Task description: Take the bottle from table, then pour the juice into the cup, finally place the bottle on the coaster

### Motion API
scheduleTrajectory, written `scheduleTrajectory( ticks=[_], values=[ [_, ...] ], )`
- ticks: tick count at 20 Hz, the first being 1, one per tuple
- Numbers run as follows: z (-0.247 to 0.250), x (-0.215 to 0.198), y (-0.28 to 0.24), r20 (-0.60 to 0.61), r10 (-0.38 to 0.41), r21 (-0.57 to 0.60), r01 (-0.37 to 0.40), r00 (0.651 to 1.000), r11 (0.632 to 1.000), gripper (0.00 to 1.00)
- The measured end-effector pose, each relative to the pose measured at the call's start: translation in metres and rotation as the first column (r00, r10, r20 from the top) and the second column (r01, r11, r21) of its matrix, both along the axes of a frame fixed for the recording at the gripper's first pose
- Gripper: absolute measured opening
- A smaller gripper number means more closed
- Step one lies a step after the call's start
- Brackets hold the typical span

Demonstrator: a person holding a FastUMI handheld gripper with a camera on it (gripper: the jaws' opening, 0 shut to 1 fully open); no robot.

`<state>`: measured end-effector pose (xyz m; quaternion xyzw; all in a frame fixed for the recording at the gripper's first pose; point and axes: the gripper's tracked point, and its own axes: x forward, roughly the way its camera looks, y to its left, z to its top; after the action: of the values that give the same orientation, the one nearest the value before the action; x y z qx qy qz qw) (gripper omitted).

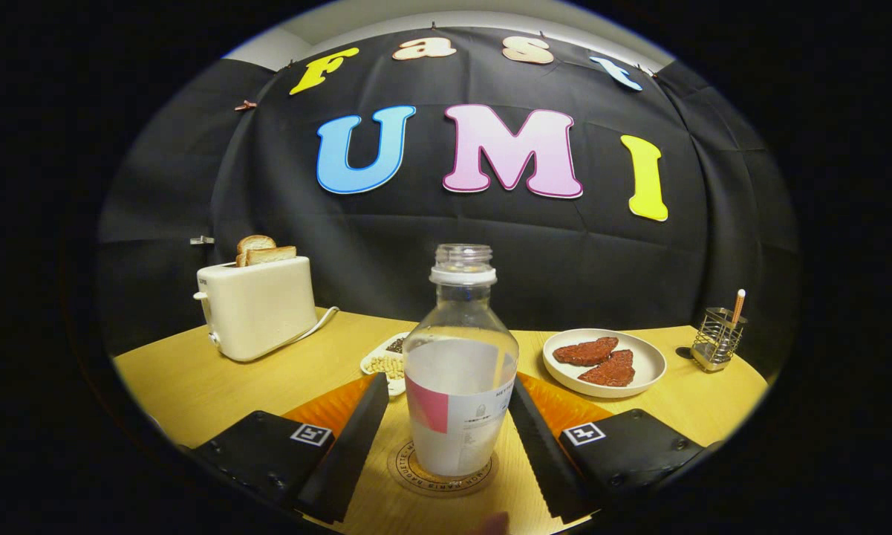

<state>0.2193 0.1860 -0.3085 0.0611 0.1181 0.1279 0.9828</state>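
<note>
my tongs (450, 407) stand open, one finger on each side of the clear plastic bottle (460, 364), and i see a gap between each finger and the bottle's wall, so neither presses on it. the bottle stands upright between the fingers with no cap on its neck, a white and pink label around its lower half, and its base sits on the round coaster (408, 462), a light disc with a ring of print near its rim. the coaster lies on the wooden tabletop (193, 386), and an orange mat (330, 405) shows beyond my fingers on both sides of the bottle. just behind the bottle on the left is a small white dish of nuts (383, 364). farther left stands a cream toaster (258, 306) with two slices of toast (264, 251) poking up from its slots. to the right, beyond my right finger, a white plate (650, 364) carries two reddish-brown slabs of meat (598, 360). past the plate sits a wire holder (717, 340) with an orange stick upright in it.
</note>
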Motion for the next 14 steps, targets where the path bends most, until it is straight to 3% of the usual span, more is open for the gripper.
scheduleTrajectory(
  ticks=[8, 14],
  values=[
    [0.035, -0.042, -0.028, 0.028, -0.025, -0.033, 0.026, 0.999, 0.999, 0.98],
    [0.095, -0.086, -0.038, 0.069, 0.004, -0.027, -0.002, 0.998, 1.0, 0.97]
  ],
)
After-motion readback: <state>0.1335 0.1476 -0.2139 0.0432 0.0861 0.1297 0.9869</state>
